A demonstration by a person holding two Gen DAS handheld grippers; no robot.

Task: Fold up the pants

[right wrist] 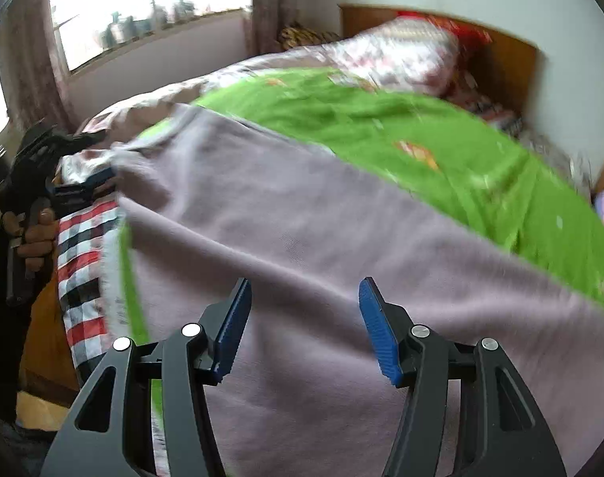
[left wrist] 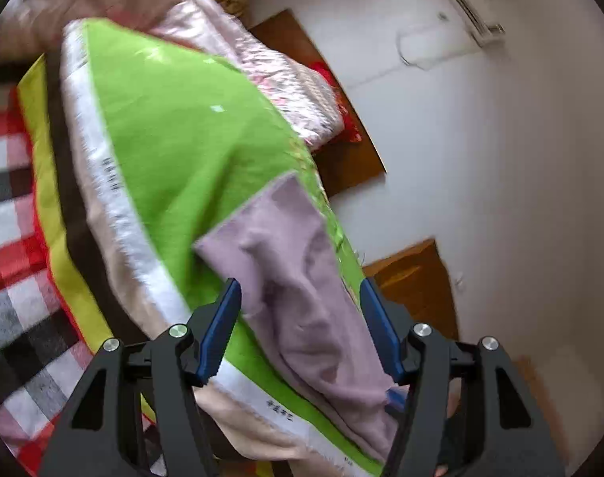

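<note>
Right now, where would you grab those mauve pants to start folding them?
Probably the narrow end of the pants lying between the open left gripper: its straight edge lies flat on the green sheet, so come in low along the sheet. The right gripper, also open, hovers over the broad middle, which offers no edge to pinch.

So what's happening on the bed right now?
A person is working on mauve pants spread over a green sheet on the bed. The left gripper and right gripper are both open, hovering above the fabric and holding nothing. The pants look mostly flat; the frames are blurred, so finer details are unclear.
</note>
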